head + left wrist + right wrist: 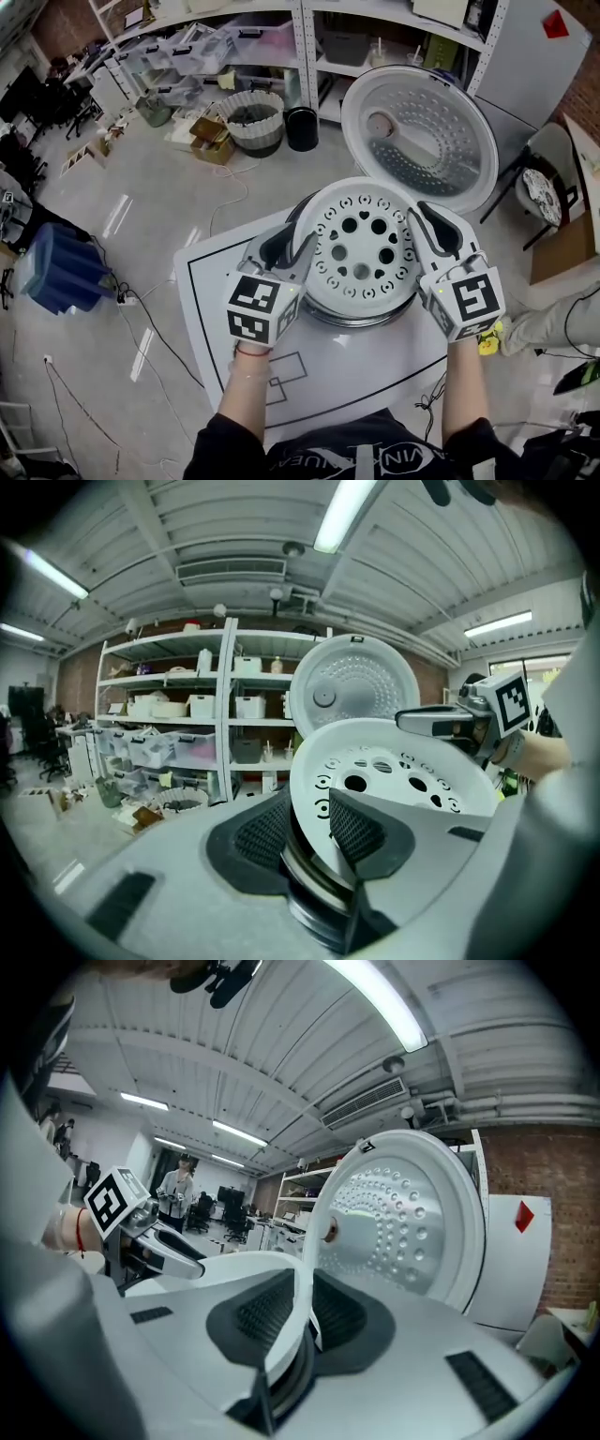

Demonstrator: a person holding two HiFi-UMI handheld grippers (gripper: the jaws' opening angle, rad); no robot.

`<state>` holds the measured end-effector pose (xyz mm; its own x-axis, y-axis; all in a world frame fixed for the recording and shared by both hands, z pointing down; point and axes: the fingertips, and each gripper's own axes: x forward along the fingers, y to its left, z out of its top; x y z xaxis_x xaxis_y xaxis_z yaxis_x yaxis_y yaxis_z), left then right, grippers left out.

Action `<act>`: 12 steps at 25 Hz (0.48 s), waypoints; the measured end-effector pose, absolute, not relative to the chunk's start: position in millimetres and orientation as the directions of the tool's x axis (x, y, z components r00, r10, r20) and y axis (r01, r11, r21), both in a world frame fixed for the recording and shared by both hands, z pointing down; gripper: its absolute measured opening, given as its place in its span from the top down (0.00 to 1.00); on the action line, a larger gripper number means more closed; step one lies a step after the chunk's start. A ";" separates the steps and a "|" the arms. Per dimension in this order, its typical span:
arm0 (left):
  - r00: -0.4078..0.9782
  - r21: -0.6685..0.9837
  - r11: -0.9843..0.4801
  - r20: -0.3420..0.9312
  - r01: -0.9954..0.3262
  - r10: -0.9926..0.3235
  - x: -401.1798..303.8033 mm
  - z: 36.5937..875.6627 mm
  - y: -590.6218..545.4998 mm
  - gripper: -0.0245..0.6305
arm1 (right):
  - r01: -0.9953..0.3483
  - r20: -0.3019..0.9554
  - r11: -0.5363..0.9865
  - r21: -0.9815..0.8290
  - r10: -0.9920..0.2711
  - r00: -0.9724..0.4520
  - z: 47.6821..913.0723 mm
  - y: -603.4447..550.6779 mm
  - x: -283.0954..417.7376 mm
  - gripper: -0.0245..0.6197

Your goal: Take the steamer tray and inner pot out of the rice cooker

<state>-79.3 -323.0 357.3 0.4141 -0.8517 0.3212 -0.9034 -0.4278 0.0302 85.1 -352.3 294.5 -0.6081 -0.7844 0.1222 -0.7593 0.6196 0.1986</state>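
Observation:
The white steamer tray (361, 246), round and full of holes, hangs tilted just above the rice cooker's metal inner pot (361, 317). My right gripper (427, 225) is shut on the tray's right rim, and in the right gripper view the thin white rim (234, 1274) is pinched between its dark pads (253, 1316). My left gripper (298, 246) stands open astride the tray's left rim. In the left gripper view that rim (394, 771) passes between the jaws with a dark gap beside the left pad (262, 832), and the inner pot's edge (314, 892) shows below.
The cooker's lid (417, 131) stands open behind the tray. The cooker sits on a white mat with black lines (347, 375). Around it are shelving (234, 37), a basket (253, 120), a blue bin (61, 272), floor cables and a cardboard box (562, 248).

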 end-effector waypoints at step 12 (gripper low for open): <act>0.370 0.018 -0.372 0.149 -0.928 -0.917 -82.9 332.0 -315.0 0.84 | -0.763 0.096 0.636 -0.116 -0.758 -0.646 299.3 -339.9 99.0 0.87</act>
<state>-82.9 -315.0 332.0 0.3701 -0.9170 0.1488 -0.9282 -0.3717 0.0178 99.0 -339.9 299.3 -0.6457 -0.7575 0.0958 -0.7631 0.6358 -0.1158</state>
